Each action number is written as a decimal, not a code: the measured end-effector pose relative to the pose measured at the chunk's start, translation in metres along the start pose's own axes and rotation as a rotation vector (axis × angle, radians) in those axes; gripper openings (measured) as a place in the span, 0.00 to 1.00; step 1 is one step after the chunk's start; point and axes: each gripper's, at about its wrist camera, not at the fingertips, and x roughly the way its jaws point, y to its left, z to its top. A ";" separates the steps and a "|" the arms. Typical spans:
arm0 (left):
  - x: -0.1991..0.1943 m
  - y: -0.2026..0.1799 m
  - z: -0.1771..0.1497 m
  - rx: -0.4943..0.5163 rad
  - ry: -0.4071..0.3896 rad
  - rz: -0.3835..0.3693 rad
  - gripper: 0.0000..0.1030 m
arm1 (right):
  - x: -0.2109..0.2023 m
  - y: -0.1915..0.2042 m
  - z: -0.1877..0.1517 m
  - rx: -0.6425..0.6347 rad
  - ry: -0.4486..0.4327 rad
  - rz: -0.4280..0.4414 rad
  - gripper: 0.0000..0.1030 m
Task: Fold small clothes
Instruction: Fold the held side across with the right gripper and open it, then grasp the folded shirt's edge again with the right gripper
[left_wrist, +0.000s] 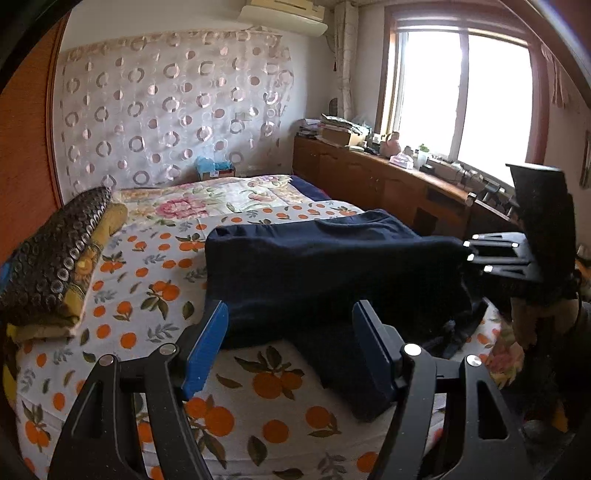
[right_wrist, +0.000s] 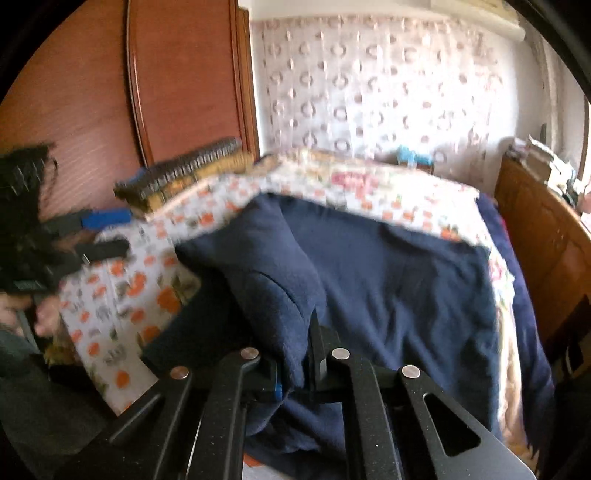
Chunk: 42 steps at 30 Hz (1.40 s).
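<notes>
Left wrist view first, since it lays the whole relation out: at the far left edge of the bed a stack of folded cloths (left_wrist: 55, 258) sits well apart from the work. Moving right, the left gripper (left_wrist: 290, 347) hangs over the orange-print bedsheet (left_wrist: 147, 295) with its blue pads spread wide and nothing between them. The near hem of the navy garment (left_wrist: 332, 273) lies just ahead of those pads and partly between them, yet they do not press on it.

The garment's long axis runs across this view, from its squared left end near the middle of the bed toward the right. There the right gripper (left_wrist: 469, 254) has its black fingers pressed together on the cloth's right end and holds that end raised off the sheet.

Right wrist view, blurred, tells the same story from the other side: the left gripper (right_wrist: 105, 232) stands off to the left over the sheet, jaws apart. Low in the middle, the right gripper (right_wrist: 297, 365) pinches a bunched fold of the navy garment (right_wrist: 388, 295), and the rest spreads away up and to the right.

As I judge it, the right hand already has its corner. The left is the nearer one to the free near-left edge and needs only a short reach forward to take it.
</notes>
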 end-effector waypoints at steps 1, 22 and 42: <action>-0.001 0.000 0.000 -0.002 -0.007 0.004 0.69 | -0.006 -0.001 0.004 -0.002 -0.016 -0.004 0.08; -0.004 -0.007 0.001 0.028 -0.020 0.022 0.69 | -0.017 -0.060 -0.049 0.142 0.161 -0.257 0.28; -0.006 0.006 -0.006 0.009 -0.018 0.057 0.69 | 0.033 0.002 -0.003 -0.014 0.118 -0.082 0.59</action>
